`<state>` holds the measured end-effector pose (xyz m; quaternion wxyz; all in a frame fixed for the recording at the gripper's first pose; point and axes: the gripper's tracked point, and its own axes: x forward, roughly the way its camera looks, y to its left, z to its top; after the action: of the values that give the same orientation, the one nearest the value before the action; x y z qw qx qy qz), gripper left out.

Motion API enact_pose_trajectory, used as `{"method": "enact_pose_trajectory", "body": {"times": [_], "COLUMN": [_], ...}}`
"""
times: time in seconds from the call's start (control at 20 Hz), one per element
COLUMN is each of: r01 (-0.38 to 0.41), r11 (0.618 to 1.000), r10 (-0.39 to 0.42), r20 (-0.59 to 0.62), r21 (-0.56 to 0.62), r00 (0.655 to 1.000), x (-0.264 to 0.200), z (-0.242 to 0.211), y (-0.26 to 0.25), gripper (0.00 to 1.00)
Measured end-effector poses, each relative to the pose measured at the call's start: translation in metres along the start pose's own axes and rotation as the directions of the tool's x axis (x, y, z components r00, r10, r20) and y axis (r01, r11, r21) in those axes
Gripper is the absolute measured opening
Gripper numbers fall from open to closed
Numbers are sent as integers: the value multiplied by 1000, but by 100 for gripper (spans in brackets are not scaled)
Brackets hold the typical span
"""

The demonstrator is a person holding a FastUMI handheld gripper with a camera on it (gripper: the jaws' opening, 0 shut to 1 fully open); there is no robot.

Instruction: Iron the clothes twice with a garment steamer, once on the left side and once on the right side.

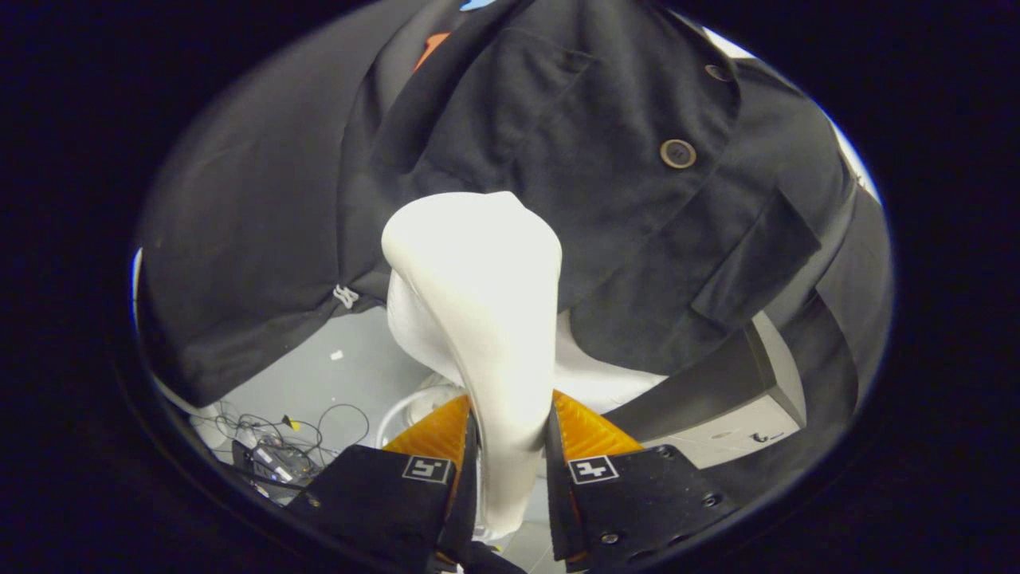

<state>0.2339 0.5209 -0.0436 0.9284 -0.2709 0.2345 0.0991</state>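
Now hand-held gripper (510,446) clamps steamer (478,271), head against dark jacket (606,159).

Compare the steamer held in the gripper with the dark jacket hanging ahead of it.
The steamer is white, smooth and rigid; the jacket is black, soft and creased. The steamer is clamped between the gripper fingers, while the jacket hangs free beyond them. The jacket carries buttons and a pocket flap; the steamer is plain. The steamer's head appears to meet the jacket's front.

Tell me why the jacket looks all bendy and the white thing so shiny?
In the gripper view, fisheye distortion curves the dark jacket; the white steamer head, gripped between the fingers, sits close and brightly lit, nearly washed out; the buttons stay fairly sharp.
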Motion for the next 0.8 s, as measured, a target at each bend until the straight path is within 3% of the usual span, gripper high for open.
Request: {"method": "enact_pose_trajectory", "body": {"times": [0.4, 0.6, 0.8], "r01": [-94, -101, -88], "r11": [980, 962, 937], "r10": [55, 24, -23], "r20": [219, 291, 311], "r21": [174, 252, 339], "r00": [974, 956, 950], "x": [-93, -141, -182], "z": [21, -3, -57], "y": [-91, -158, -234], "gripper": [40, 40, 40]}}
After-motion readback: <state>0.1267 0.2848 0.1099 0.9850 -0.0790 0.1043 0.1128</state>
